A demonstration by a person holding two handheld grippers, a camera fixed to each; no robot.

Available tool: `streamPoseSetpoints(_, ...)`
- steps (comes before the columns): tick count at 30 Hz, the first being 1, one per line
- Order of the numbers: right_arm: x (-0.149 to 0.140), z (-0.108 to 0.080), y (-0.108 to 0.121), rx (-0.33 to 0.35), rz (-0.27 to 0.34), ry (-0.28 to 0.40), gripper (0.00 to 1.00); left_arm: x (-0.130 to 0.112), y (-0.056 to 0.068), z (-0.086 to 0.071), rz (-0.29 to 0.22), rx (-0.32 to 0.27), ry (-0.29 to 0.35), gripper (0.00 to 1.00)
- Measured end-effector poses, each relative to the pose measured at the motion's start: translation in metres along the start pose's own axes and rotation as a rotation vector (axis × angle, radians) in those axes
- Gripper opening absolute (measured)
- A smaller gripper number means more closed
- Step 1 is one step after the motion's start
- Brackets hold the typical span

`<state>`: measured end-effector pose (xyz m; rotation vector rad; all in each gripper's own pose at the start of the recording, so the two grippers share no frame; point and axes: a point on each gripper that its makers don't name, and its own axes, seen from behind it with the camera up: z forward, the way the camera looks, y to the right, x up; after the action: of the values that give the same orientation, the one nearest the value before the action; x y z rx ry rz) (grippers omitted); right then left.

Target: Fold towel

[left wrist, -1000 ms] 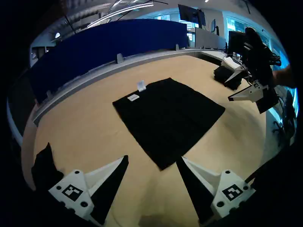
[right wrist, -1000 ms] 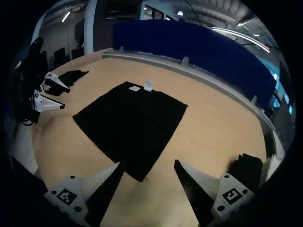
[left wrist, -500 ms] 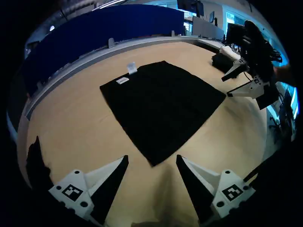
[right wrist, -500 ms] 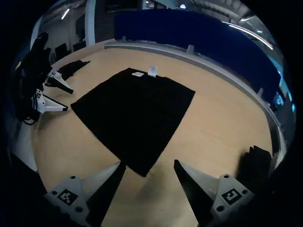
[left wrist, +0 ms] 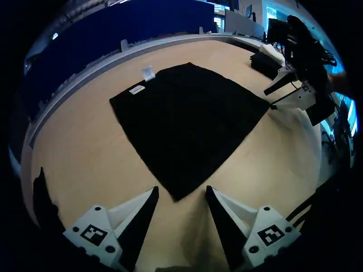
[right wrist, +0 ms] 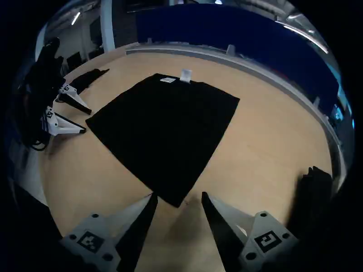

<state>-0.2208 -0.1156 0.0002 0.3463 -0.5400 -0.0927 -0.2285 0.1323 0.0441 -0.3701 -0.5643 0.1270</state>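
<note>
The black towel (left wrist: 190, 122) lies spread flat in the middle of a light wooden desk (left wrist: 90, 149), turned so that one corner points toward each camera. Two white tags (left wrist: 148, 73) sit at its far edge, one standing up and one lying on the cloth.

In the left gripper view, the left gripper (left wrist: 181, 188) is low over the desk with its fingers moderately apart. The towel's near corner lies right at the gap between the fingertips, and neither finger presses on it. In the right gripper view, the right gripper (right wrist: 179, 195) stands the same way at another corner of the towel, partly open and holding nothing.

Each gripper also appears in the other's view. The right gripper sits at the towel's right-hand corner, its fingers spread, with part of a hand (left wrist: 338, 82) behind it. The left gripper sits at the left-hand corner, its fingers also parted.

A pile of dark folded cloths (left wrist: 265, 63) rests on the desk beyond the right gripper, well apart from the towel. Another dark cloth (right wrist: 88, 79) lies on the desk beyond the left gripper. A blue partition (left wrist: 113, 31) runs along the back edge of the desk.
</note>
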Motion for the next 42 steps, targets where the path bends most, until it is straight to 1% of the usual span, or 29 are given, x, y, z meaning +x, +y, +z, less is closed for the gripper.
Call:
streamPoseSetpoints(1, -0.0001, 0.0002, -0.0002, 0.001, 0.000, -0.001, 0.67, 0.0003, 0.0009, 0.0005, 0.000, -0.002, 0.000, 0.74)
streamPoseSetpoints(3, -0.0005, 0.0006, -0.0005, 0.002, -0.002, -0.003, 0.67, 0.0009, 0.0026, 0.0015, -0.002, -0.005, -0.001, 0.71)
streamPoseSetpoints(5, -0.0017, 0.0013, -0.0006, -0.001, -0.012, -0.006, 0.64, 0.0010, 0.0034, 0.0018, -0.010, -0.007, -0.003, 0.68)
streamPoseSetpoints(7, -0.0033, 0.0018, -0.0012, -0.002, -0.024, -0.011, 0.64, 0.0008, 0.0037, 0.0023, -0.023, -0.009, -0.006, 0.65)
streamPoseSetpoints(9, -0.0051, 0.0023, -0.0021, 0.000, -0.034, -0.016, 0.60, 0.0006, 0.0037, 0.0029, -0.037, -0.009, -0.009, 0.64)
streamPoseSetpoints(11, -0.0067, 0.0030, -0.0028, 0.004, -0.036, -0.020, 0.57, 0.0010, 0.0032, 0.0034, -0.043, -0.007, -0.008, 0.61)
streamPoseSetpoints(13, -0.0073, 0.0037, -0.0031, 0.008, -0.033, -0.020, 0.53, 0.0012, 0.0034, 0.0036, -0.045, -0.006, -0.007, 0.60)
streamPoseSetpoints(20, -0.0066, 0.0053, -0.0031, 0.011, -0.020, -0.016, 0.46, 0.0012, 0.0046, 0.0037, -0.044, -0.006, -0.008, 0.54)
streamPoseSetpoints(21, -0.0066, 0.0054, -0.0032, 0.011, -0.020, -0.016, 0.44, 0.0012, 0.0045, 0.0036, -0.044, -0.006, -0.009, 0.54)
streamPoseSetpoints(23, -0.0063, 0.0058, -0.0036, 0.013, -0.019, -0.016, 0.37, 0.0014, 0.0045, 0.0034, -0.044, -0.005, -0.011, 0.53)
streamPoseSetpoints(25, -0.0058, 0.0062, -0.0031, 0.013, -0.015, -0.016, 0.28, 0.0014, 0.0046, 0.0031, -0.043, -0.005, -0.013, 0.51)
streamPoseSetpoints(27, -0.0051, 0.0067, -0.0022, 0.012, -0.010, -0.017, 0.23, 0.0013, 0.0046, 0.0029, -0.040, -0.005, -0.015, 0.45)
streamPoseSetpoints(29, -0.0045, 0.0070, -0.0014, 0.011, -0.003, -0.018, 0.21, 0.0011, 0.0043, 0.0030, -0.039, -0.005, -0.016, 0.37)
streamPoseSetpoints(31, -0.0042, 0.0075, -0.0011, 0.011, 0.003, -0.019, 0.18, 0.0008, 0.0036, 0.0034, -0.039, -0.002, -0.017, 0.34)
streamPoseSetpoints(35, -0.0036, 0.0075, -0.0037, 0.020, 0.007, -0.020, 0.15, 0.0000, 0.0000, 0.0046, -0.044, 0.015, -0.020, 0.14)
streamPoseSetpoints(37, -0.0028, 0.0068, -0.0059, 0.024, 0.007, -0.019, 0.14, -0.0001, -0.0012, 0.0050, -0.044, 0.025, -0.022, 0.08)
streamPoseSetpoints(42, -0.0023, 0.0055, -0.0085, 0.019, 0.012, -0.017, 0.13, -0.0002, -0.0012, 0.0040, -0.034, 0.039, -0.026, 0.08)
